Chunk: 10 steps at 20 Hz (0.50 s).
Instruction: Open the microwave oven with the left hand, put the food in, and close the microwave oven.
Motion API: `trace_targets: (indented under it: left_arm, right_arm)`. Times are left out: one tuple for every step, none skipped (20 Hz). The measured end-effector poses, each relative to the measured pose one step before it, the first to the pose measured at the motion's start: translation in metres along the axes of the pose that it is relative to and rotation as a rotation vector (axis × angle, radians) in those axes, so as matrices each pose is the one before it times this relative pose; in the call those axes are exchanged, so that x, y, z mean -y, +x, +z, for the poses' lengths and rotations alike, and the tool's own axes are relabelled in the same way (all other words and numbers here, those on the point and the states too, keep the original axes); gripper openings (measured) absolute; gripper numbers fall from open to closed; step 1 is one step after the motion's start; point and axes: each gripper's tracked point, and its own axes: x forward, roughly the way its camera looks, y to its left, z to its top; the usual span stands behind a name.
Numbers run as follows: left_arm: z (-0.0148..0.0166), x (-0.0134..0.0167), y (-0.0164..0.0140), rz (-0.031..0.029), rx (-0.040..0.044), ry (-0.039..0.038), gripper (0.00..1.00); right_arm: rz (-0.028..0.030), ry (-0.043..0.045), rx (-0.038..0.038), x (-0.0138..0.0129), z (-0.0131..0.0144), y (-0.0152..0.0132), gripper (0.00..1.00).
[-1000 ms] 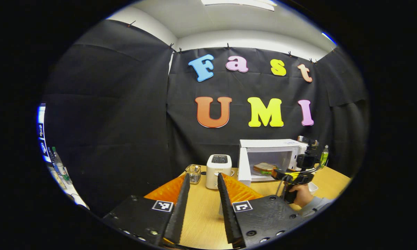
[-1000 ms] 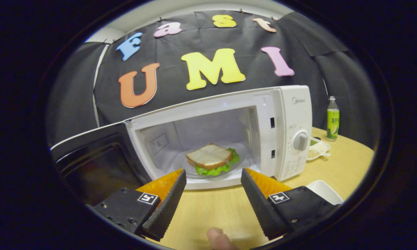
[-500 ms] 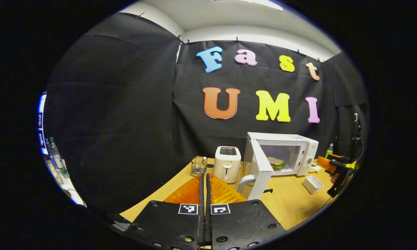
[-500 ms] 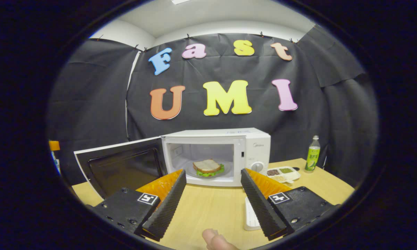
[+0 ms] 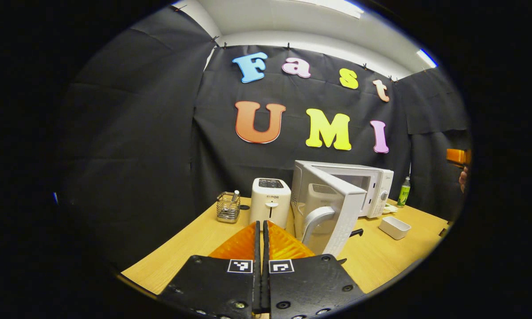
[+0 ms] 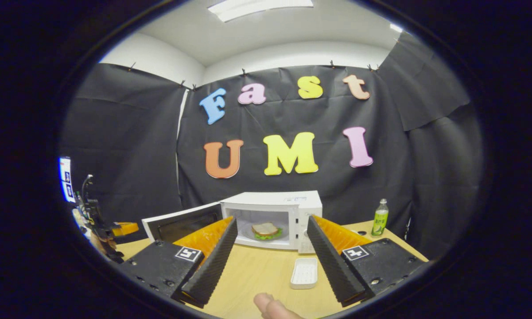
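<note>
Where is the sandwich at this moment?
In the right gripper view, the sandwich lies inside the microwave oven, whose door hangs open to its left.

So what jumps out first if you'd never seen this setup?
The white microwave at the back of the wooden table, its door swung open and a sandwich sitting inside. Then the right gripper up front with fingers spread wide, an empty white tray between them.
</note>
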Motion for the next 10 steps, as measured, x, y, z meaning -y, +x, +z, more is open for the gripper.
trace_targets:
  left_arm:
    - [-0.00443, 0.00543, 0.00483, -0.02145, 0.00115, -0.0056, 0.0]
    - [-0.00277, 0.00855, 0.00335, -0.02323, -0.00232, -0.00826, 0.0]
    - [-0.0046, 0.00607, 0.00497, -0.01181, -0.01898, -0.00973, 0.0]
    - [-0.0024, 0.00449, 0.00503, -0.00454, -0.00507, 0.01014, 0.0]
    - [0.0009, 0.00602, 0.00347, -0.00333, -0.00009, 0.01078, 0.0]
    - [0.00371, -0.00078, 0.00795, 0.01991, 0.0136, 0.01181, 0.0]
    - [0.00087, 0.00611, 0.00318, -0.01446, -0.00154, -0.00837, 0.0]
    - [0.00063, 0.01623, -0.00015, -0.04175, -0.00064, -0.02361, 0.0]
    - [-0.00123, 0.01768, 0.00043, -0.04933, -0.00456, -0.02347, 0.0]
    - [-0.00027, 0.01002, 0.00202, -0.01659, 0.00358, -0.00067, 0.0]
  right_arm:
    - [0.00008, -0.00298, 0.00984, 0.00056, 0.00693, -0.00784, 0.91]
    - [0.00779, -0.00546, 0.00824, -0.00097, 0.0046, -0.0071, 1.0]
    - [0.0259, 0.00363, 0.00937, -0.00456, 0.0035, -0.00355, 0.91]
    - [0.02274, 0.00295, -0.00734, -0.00442, -0.00108, -0.00232, 0.92]
    - [0.00472, 0.00249, -0.02178, 0.00104, -0.00442, -0.00489, 0.92]
    - [0.00014, 0.00058, -0.00715, 0.00254, -0.00211, -0.00461, 0.91]
    - [-0.00746, -0.00811, -0.00166, 0.00227, 0.00132, -0.00422, 0.91]
    - [-0.0152, -0.01584, -0.00346, 0.0045, 0.00077, -0.0059, 1.0]
    - [-0.01451, -0.01202, 0.00414, 0.00411, 0.00259, -0.00453, 0.92]
    - [-0.00886, -0.00352, 0.00502, 0.00241, 0.00194, -0.00404, 1.0]
